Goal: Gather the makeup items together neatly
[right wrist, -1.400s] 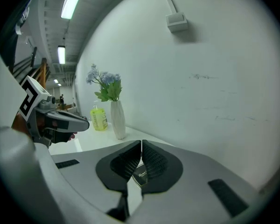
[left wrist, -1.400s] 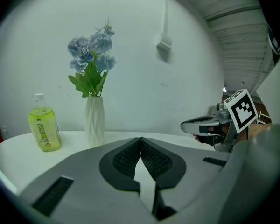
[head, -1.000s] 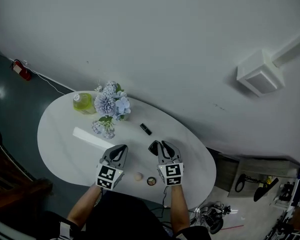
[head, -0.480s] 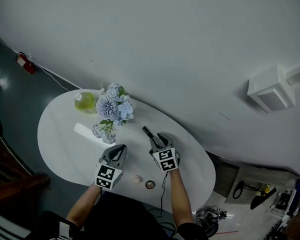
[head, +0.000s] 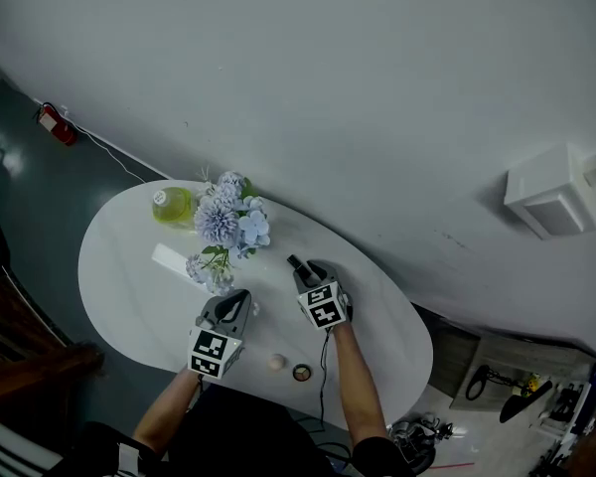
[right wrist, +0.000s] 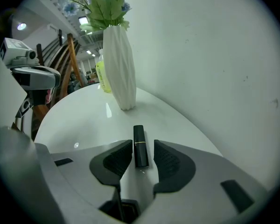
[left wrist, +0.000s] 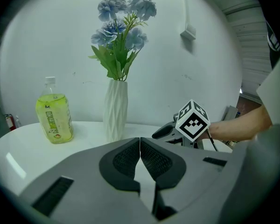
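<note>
A black lipstick lies on the white oval table, pointing toward the vase. My right gripper straddles it; its jaws are opening, the lipstick lies between the pads, and neither pad presses on it. My left gripper hovers over the table's front, shut with nothing in it. A beige round sponge and a small round compact sit close together near the front edge, between my two arms.
A white ribbed vase with blue flowers stands mid-table. A yellow-green drink bottle is behind it at the left. A flat white strip lies left of the vase. The wall runs close behind the table.
My right gripper has moved forward from near the compact to the lipstick, and its jaws have parted around it. The left gripper has stayed about where it was.
</note>
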Tool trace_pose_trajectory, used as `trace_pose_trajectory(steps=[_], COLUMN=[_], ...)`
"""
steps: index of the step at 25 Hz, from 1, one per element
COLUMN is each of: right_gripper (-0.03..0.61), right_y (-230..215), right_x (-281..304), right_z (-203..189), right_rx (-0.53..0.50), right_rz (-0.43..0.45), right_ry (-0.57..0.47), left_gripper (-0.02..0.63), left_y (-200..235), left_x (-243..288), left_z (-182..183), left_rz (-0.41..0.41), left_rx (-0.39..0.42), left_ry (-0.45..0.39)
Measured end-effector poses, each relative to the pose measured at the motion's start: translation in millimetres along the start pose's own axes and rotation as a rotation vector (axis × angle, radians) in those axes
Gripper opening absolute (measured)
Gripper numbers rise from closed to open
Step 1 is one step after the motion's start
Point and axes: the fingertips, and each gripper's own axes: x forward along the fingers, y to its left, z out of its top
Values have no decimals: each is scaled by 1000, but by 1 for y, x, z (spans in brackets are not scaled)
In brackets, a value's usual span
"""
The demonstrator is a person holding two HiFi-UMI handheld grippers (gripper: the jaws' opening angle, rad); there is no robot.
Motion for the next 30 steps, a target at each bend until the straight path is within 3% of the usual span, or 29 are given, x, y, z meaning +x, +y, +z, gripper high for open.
trace_pose_trajectory(steps=[20,30], right_gripper=[115,112], right_y=[3,2], right_x=[17,-15], right_z=[-1,15], right_rx=[2,51], right_rz=[4,-42], right_ry=[37,-50], left_gripper=[20,20], left_y=[19,12], left_x=[0,-12], left_z=[-2,2], left_rz=[8,-13], left_rx=[-13,19], left_ry=[2,-7])
